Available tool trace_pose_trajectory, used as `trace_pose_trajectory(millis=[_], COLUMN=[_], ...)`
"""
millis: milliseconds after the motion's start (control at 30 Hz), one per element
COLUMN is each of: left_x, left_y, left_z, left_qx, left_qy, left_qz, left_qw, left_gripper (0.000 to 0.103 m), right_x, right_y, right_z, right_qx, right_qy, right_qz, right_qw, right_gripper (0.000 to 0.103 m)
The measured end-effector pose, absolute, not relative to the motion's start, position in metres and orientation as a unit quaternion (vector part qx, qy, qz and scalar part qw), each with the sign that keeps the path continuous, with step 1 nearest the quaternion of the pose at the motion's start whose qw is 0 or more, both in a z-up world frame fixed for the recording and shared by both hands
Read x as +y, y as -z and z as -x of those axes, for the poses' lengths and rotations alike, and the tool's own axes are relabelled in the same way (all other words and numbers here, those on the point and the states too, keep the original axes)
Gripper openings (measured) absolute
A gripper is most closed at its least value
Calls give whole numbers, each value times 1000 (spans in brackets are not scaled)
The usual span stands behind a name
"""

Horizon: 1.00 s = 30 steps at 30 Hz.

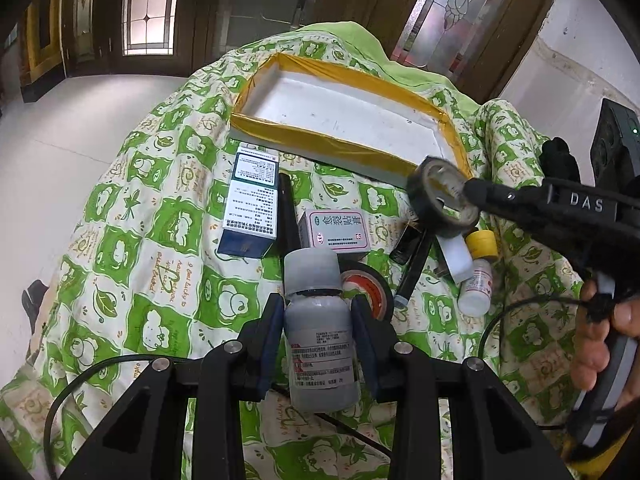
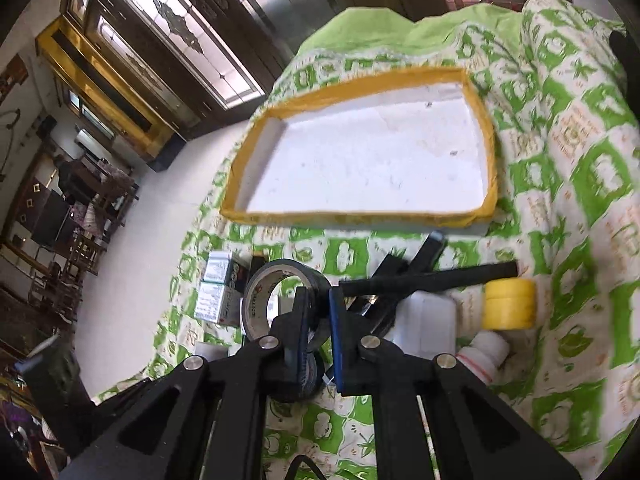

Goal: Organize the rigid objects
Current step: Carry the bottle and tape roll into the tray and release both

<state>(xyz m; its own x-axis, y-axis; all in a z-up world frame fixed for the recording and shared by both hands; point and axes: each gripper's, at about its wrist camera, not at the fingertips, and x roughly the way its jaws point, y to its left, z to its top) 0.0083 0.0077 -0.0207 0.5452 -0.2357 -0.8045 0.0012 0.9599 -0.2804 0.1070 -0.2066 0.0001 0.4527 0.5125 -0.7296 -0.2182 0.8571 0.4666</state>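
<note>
My left gripper (image 1: 318,308) is shut on a grey medicine bottle (image 1: 320,320) with a grey cap, held upright above the green patterned cloth. My right gripper (image 2: 318,296) is shut on the wall of a black tape roll (image 2: 264,280), one finger inside the ring. In the left wrist view that tape roll (image 1: 424,208) hangs off the cloth by the near right corner of a white tray with a yellow taped rim (image 1: 320,140), held by the right gripper (image 1: 468,190). The tray's rim (image 2: 352,216) lies just beyond the roll.
On the cloth lie a blue-white box (image 1: 252,200), a pink-white box (image 1: 336,230), a black pen (image 1: 288,216), a second tape roll (image 1: 372,284), black sticks (image 1: 412,272), a white block (image 1: 456,256) and a yellow-capped bottle (image 1: 480,272). A hand (image 1: 600,344) grips the right tool.
</note>
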Motion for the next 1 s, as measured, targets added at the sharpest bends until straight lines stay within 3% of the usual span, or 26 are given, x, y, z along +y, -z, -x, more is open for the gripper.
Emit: trace_pose_trajectory(millis=[567,1000], left_x=[5,12], left_y=[-20,-11], left_z=[-87,-189], left_qx=[451,460], left_qy=[84,45], left_qz=[124,116], left_qw=[880,879], left_gripper=[36,36], right_x=[-258,-260], right_y=[-5,30], right_z=[-178,-218], right_qx=[457,482], right_qy=[-156,-120], right_qz=[-196,-204], right_qw=[853,843], right_gripper=[9,9])
